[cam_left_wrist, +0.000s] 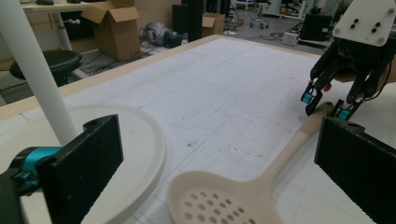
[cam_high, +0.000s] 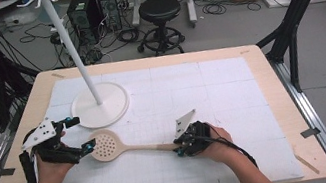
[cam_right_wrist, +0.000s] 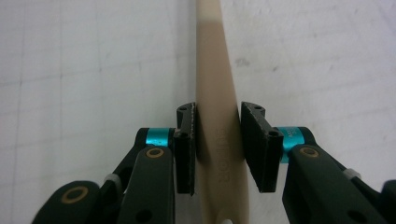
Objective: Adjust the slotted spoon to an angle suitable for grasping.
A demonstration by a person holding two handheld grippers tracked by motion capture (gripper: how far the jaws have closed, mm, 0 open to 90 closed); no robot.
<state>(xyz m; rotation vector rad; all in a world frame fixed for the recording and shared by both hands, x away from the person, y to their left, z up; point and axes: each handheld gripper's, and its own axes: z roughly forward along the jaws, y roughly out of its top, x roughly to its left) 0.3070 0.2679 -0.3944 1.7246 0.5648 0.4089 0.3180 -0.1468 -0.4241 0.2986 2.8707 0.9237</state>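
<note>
Slotted spoon (cam_high: 110,146): a cream-coloured utensil with a round perforated bowl and a long tapering handle, lying flat on the white gridded mat (cam_high: 211,88) that covers the worktop (cam_high: 267,60). It rests in the near half of the mat, roughly midway between left and right. Its long axis runs left to right, with a slight slant toward the near side at the handle end. The bowl points left and the handle end points right. The bowl lies open side up and holds nothing.

Right hand-held gripper (cam_high: 179,148): positioned at the handle end of the slotted spoon. In the right gripper view the handle passes between the two black jaws. The left pad touches the handle edge; the right pad stands just beside the opposite edge with a narrow gap visible. The jaws are nearly together around the handle but not yet clamped on it.

Left hand-held gripper (cam_high: 80,133): held just left of the bowl, jaws wide apart and holding nothing. In the left gripper view the bowl lies low between the two jaws without touching either.

Hook stand (cam_high: 73,51): a white pole on a round white base (cam_high: 117,104), standing upright on the far left part of the mat, just beyond the bowl.
</note>
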